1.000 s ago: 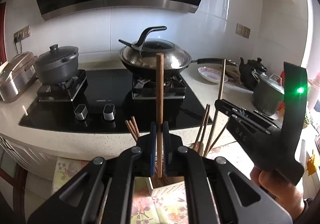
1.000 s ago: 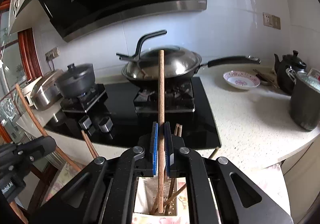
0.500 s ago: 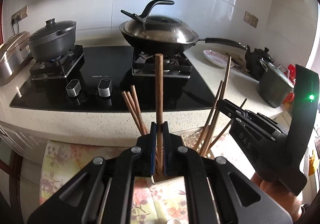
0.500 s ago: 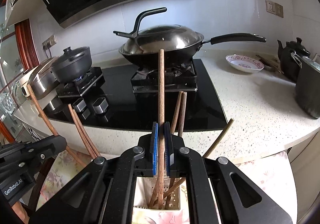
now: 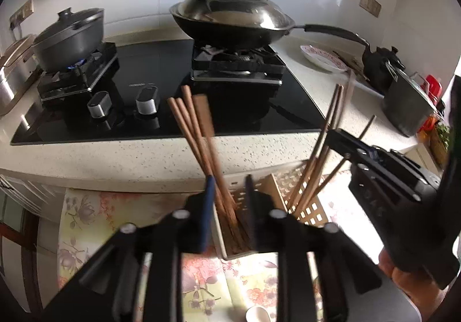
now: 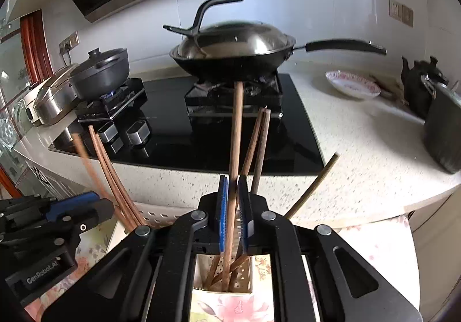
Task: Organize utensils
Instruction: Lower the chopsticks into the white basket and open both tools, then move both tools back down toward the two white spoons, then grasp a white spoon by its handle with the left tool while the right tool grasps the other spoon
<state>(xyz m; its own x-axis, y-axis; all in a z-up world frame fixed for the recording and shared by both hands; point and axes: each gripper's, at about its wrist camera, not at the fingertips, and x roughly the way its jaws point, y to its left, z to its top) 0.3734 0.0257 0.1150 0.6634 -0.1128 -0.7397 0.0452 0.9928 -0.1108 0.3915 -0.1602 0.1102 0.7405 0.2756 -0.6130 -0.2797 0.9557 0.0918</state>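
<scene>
Left gripper (image 5: 227, 206): jaws opening, pads clear of the blurred chopstick (image 5: 203, 117) leaning between them into the perforated holder (image 5: 311, 211). Right gripper (image 6: 231, 212): jaws opening slightly around an upright chopstick (image 6: 236, 132); pad contact appears lost. Its lower end stands in the holder.

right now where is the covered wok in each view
Left wrist view: the wok sits top centre, on the right burner of the stove, its long handle running right.
Right wrist view: the wok sits upper centre, just above the tip of the chopstick between the right gripper fingers.
Shared landmark: the grey pot over the lit burner, left of the wok.
</scene>
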